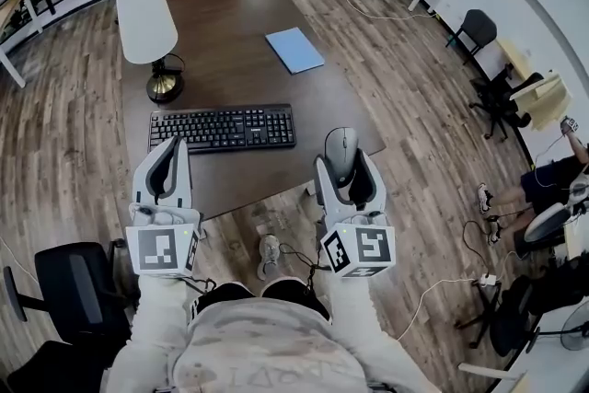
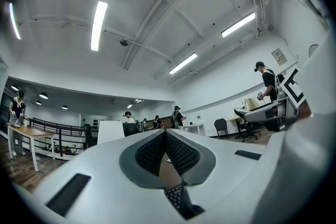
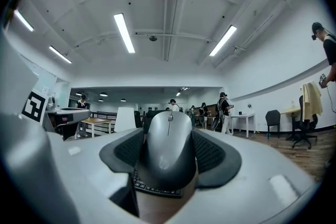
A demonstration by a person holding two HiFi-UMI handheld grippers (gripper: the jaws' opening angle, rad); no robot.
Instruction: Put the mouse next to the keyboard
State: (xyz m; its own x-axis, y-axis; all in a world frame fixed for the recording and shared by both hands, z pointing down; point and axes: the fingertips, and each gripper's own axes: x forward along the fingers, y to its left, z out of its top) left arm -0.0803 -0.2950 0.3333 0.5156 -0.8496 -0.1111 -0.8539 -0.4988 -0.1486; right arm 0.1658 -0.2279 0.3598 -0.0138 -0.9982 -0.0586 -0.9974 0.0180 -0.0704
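Low in the frame, the left tongs (image 1: 172, 145) were pressed together on nothing over the near edge of the table (image 1: 248, 181). The right tongs (image 1: 345, 166) pinched the mouse (image 1: 341, 143) between their pads, its nose reaching past their tips. The mouse was just right of the keyboard (image 1: 222, 126), with a small gap between them. The carry looked nearly done, with only setting the mouse down, if it was not down already, and letting go seemingly left.

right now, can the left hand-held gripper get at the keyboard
Probably yes: the left hand-held gripper, jaws together and empty, sits at the left end of the keyboard with nothing between. The right hand-held gripper, holding the mouse, is well aside.
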